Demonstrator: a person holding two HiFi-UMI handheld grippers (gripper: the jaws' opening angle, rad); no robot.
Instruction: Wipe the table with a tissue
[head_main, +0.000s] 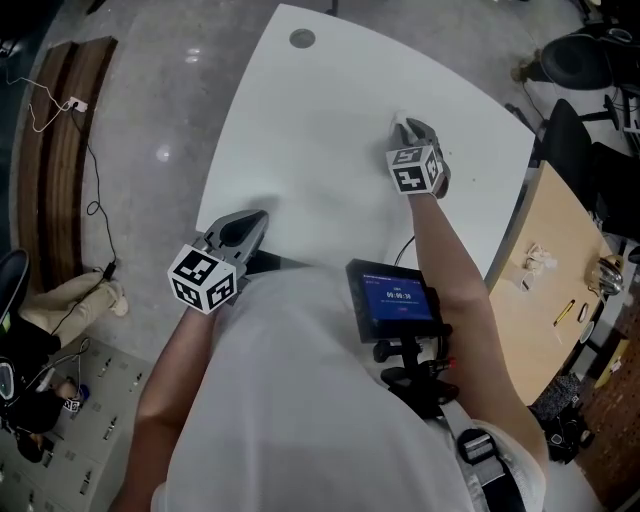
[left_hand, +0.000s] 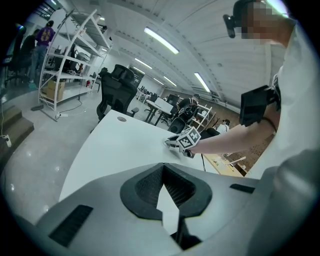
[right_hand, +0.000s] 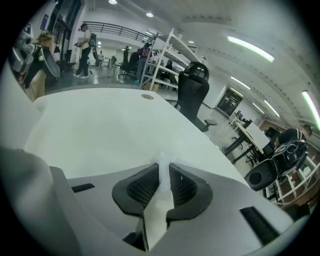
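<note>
A white tissue (right_hand: 163, 160) sticks out from between the pads of my right gripper (right_hand: 163, 167), which is shut on it. In the head view that gripper (head_main: 408, 128) points down at the far right part of the white table (head_main: 300, 140), with the tissue's tip against the surface. The left gripper view shows it too, as the right gripper (left_hand: 172, 144) resting low on the table (left_hand: 115, 145). My left gripper (head_main: 243, 230) hovers over the table's near left edge. Its jaws (left_hand: 162, 166) meet at the tips with nothing between them.
A round grey grommet (head_main: 301, 39) sits near the table's far corner. A wooden desk (head_main: 560, 270) with small items stands to the right, black office chairs (head_main: 575, 60) beyond it. A screen device (head_main: 393, 300) hangs at the person's chest. Cables (head_main: 90, 200) lie on the floor at left.
</note>
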